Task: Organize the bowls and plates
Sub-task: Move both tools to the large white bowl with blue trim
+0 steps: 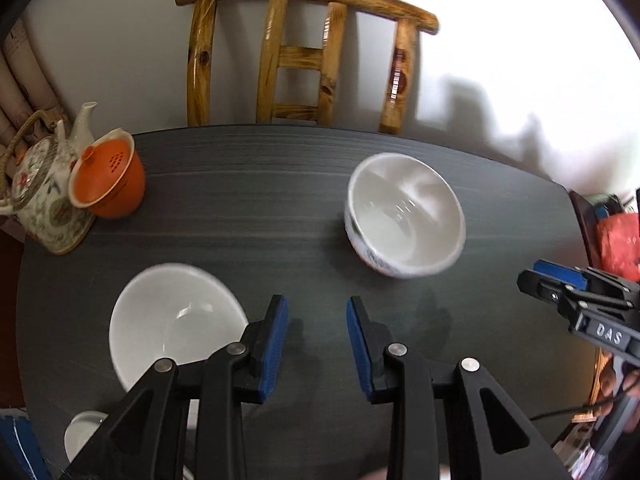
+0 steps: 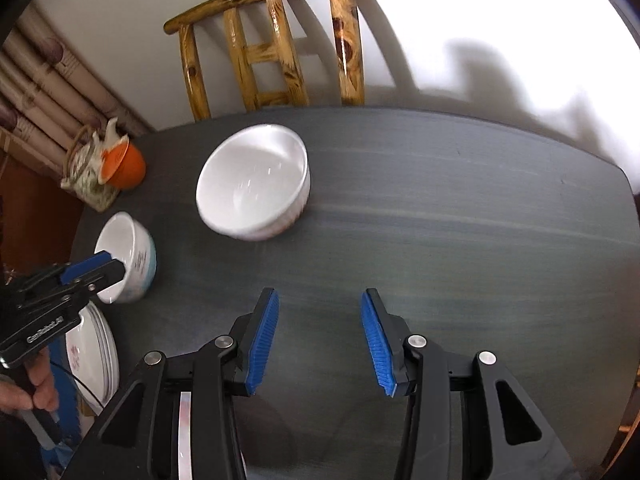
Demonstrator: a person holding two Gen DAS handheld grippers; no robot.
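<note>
White plates (image 2: 94,354) sit half hidden behind the left gripper (image 2: 102,266); both it and the right gripper (image 2: 320,340) gape empty above the tabletop (image 2: 440,220).

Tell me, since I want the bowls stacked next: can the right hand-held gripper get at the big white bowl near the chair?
Probably yes. The right hand-held gripper is open and empty, with only bare table between it and the big white bowl.

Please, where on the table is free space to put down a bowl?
Free: the table's right half, beyond the big white bowl. Crowded: the left side, with the teapot, orange cup, small bowl and plates.
</note>
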